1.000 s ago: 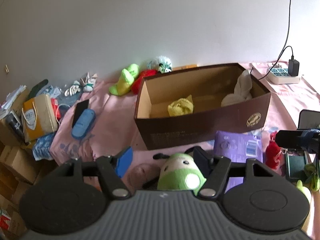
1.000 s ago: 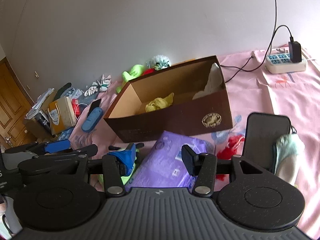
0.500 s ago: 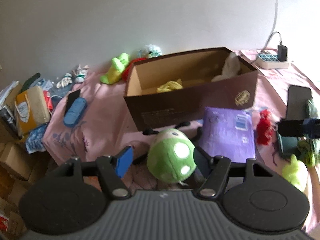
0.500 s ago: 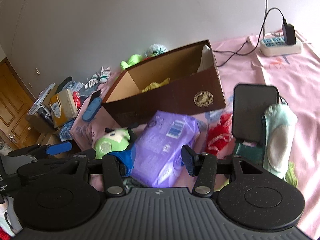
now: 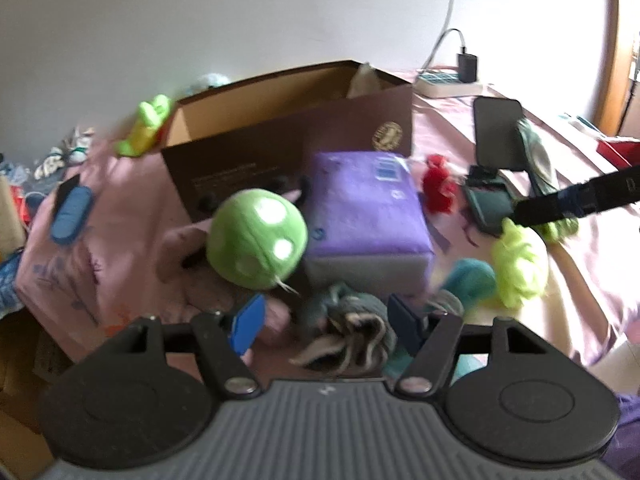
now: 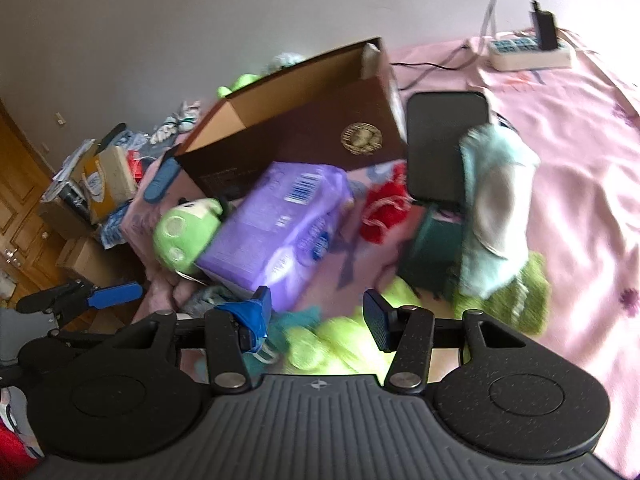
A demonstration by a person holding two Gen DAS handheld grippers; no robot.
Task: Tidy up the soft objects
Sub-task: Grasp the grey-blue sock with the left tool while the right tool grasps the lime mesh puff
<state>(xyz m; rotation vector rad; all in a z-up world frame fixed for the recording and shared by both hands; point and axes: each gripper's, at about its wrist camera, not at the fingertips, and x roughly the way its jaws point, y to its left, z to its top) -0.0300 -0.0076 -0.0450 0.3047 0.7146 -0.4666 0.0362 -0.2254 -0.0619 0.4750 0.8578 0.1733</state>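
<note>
Looking across the bed from its near edge, left to right:
Far left: blue oblong case (image 5: 71,211) flat on the pink bedsheet (image 6: 580,184); cluttered cartons on the floor past it
Back left: lime plush figure (image 5: 145,126) against the wall, just beside the box's left end
Box: brown cardboard box (image 5: 280,148), open at the top, gold round seal on its front; a pale cloth (image 5: 362,80) shows over its right end
Green plush: round green plush with white spots (image 5: 256,236) in front of the box, touching the purple pack's left side
Purple pack: purple soft pack (image 5: 366,208) lying flat, just in front of the box
Left claw: left claw (image 5: 323,326) released, blue pads spread, pointing down at a grey striped bundle of socks (image 5: 348,332) that lies between them; no pad visibly presses on it
Red toy: small red knitted toy (image 5: 439,184) just right of the purple pack
Right claw: right claw (image 6: 318,316) unclenched, holding nothing; lime fuzzy cloth (image 6: 328,346) and a teal piece (image 6: 298,320) lie below its spread pads
Phone: dark phone (image 6: 446,142) propped upright; pale mint sock (image 6: 494,208) draped at its right side
Far right: white power strip (image 6: 528,54) with a black charger plugged in, well apart on the sheet
</note>
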